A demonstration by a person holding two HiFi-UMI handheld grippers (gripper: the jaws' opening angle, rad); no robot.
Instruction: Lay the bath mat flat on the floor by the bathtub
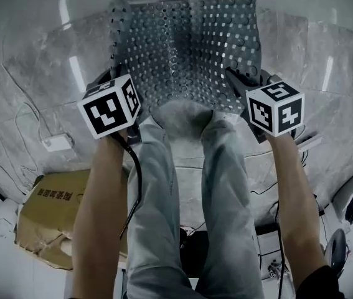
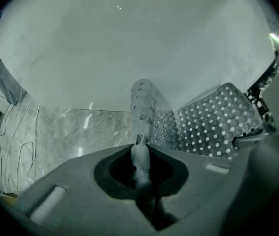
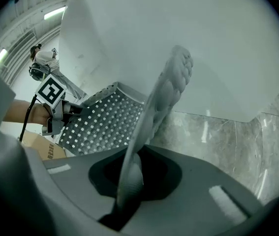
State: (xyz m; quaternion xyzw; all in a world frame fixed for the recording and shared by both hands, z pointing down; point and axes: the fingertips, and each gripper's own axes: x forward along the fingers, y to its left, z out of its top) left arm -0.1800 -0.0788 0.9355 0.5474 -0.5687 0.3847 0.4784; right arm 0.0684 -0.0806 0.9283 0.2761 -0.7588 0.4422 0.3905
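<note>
Now positioning step, seemingly: bath mat [image 1: 185, 48] hanging stretched beside bathtub [image 2: 129, 43], left gripper [image 2: 140, 151] and right gripper [image 3: 130, 173] jaws each clamping mat edge. Next: lowering flat onto floor [image 1: 33, 86] by bathtub, then releasing.

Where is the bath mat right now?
Head view, top centre: the bath mat is held between the left gripper and right gripper, just beyond the person's legs, by the bathtub.

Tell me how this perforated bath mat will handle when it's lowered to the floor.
Probably floppy: the bath mat bows and ripples between the left gripper and right gripper, each shut on an edge. Likely light, since thin pinches hold it up. The holes and round cups suggest rubbery grip, not slipperiness.
</note>
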